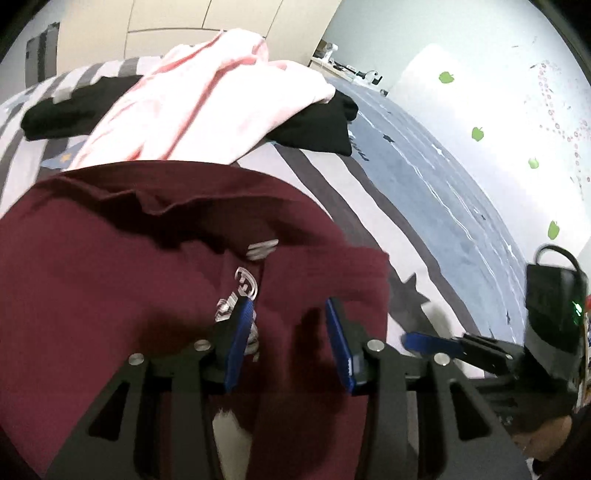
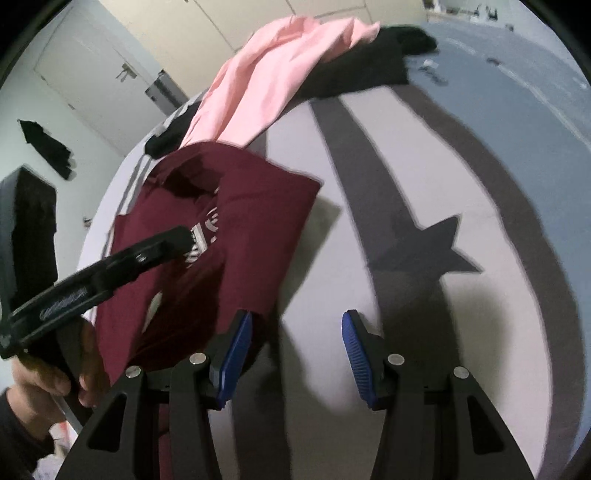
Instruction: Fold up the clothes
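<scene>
A striped bedspread bears a dark star; beyond it stand pale wardrobe doors, and green apple stickers dot the wall (beside the bedspread).

Striped star-print bedspread, white door, apple-stickered wall.

This is a bedroom in a home. A bed with a grey-striped, star-printed cover is strewn with a pink garment, black clothes and a maroon shirt, with a door and pale wardrobe panels behind, and green apple stickers on the wall.
</scene>
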Demonstrator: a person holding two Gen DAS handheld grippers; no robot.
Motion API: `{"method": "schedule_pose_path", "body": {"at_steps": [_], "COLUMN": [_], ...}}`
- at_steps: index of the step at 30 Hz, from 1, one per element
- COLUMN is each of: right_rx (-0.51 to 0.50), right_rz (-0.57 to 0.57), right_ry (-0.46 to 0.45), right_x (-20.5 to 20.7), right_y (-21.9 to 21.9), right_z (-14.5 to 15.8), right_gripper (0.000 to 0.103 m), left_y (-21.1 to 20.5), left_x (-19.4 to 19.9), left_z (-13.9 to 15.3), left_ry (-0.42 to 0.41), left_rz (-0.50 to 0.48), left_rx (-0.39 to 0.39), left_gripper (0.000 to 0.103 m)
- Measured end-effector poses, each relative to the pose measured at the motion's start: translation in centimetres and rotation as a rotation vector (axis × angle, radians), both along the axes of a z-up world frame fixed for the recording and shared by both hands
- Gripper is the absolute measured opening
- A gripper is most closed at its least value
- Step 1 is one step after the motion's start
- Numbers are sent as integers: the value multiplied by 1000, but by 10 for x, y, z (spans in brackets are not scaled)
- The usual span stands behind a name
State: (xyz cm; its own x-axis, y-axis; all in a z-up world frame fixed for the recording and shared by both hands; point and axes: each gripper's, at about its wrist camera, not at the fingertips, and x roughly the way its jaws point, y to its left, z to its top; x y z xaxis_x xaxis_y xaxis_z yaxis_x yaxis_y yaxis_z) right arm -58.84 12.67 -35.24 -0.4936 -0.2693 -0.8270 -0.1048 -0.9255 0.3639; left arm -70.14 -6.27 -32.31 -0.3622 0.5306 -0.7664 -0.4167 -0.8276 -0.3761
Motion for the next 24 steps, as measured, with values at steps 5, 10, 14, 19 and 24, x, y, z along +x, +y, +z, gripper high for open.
{"method": "schedule_pose_path", "body": {"at_steps": [5, 10, 14, 19, 24], "right_rx": [40, 94, 98, 99, 90], "right_rz": [-35, -53, -63, -62, -64], "right_ry": [12, 19, 13, 14, 25], "right_x": [1, 2, 3, 2, -2], "right_y": [15, 24, 28, 28, 24], "right_z": [0, 1, -1, 1, 5], "right_gripper": [47, 47, 47, 47, 47], "left_y": [11, 22, 30, 22, -7], "left_x": [-23, -28, -24, -9, 6], "left_z": [-19, -27, -27, -9, 19], "left_ry": [-43, -57, -42, 36, 98], "left_rz": [19, -1, -25, 8, 69], "left_rx": [-6, 8, 12, 12, 11], "left_gripper": [38, 38, 22, 5, 4]}}
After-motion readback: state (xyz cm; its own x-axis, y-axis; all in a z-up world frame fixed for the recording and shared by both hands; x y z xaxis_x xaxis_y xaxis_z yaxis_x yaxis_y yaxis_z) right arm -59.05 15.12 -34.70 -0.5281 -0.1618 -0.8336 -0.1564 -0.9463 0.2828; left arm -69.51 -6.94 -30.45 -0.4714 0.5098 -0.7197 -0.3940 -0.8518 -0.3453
